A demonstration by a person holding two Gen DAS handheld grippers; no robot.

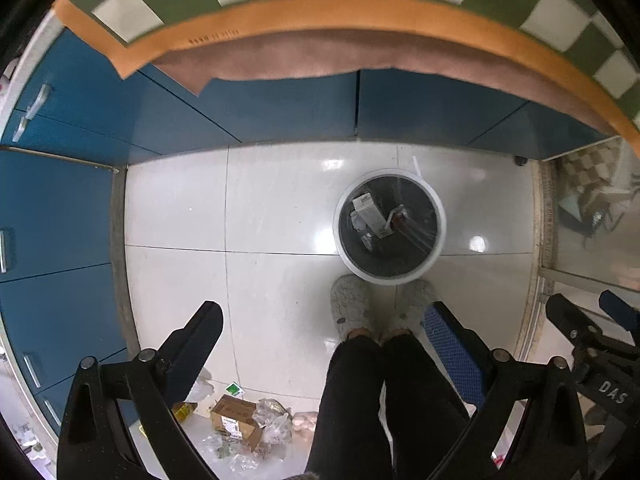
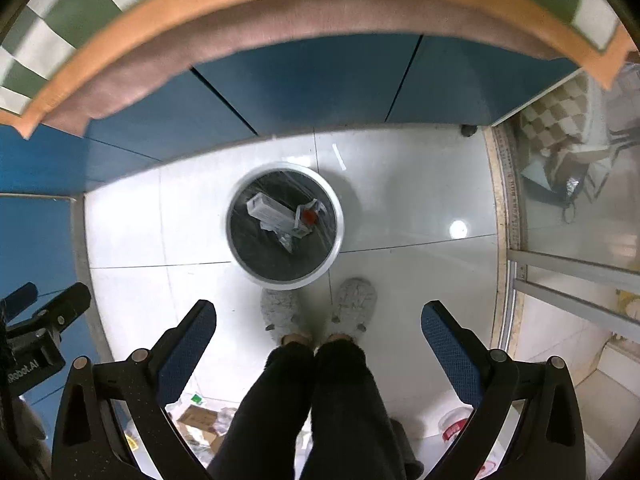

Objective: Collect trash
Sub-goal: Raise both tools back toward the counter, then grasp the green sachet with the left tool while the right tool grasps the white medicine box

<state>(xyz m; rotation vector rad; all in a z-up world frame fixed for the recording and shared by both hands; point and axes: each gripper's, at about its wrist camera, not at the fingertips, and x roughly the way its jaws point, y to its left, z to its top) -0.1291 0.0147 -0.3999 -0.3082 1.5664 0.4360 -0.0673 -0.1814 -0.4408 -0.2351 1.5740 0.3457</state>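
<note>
A round white trash bin [image 1: 440,216] with a dark liner stands on the tiled floor; it holds a white carton [image 1: 370,210] and other scraps. It also shows in the right wrist view [image 2: 340,220]. A pile of trash lies on the floor behind the person's legs: a brown cardboard box [image 1: 236,418], crumpled clear plastic [image 1: 276,416] and a yellow wrapper [image 1: 184,410]. My left gripper [image 1: 324,320] is open and empty, high above the floor. My right gripper [image 2: 320,316] is open and empty, also high above the floor.
The person's legs and grey slippers [image 1: 350,306] stand just in front of the bin. Blue cabinets [image 1: 240,112] line the far side and the left. A table edge with an orange-trimmed checked cloth [image 1: 320,12] hangs overhead. A glass door [image 2: 580,200] is on the right.
</note>
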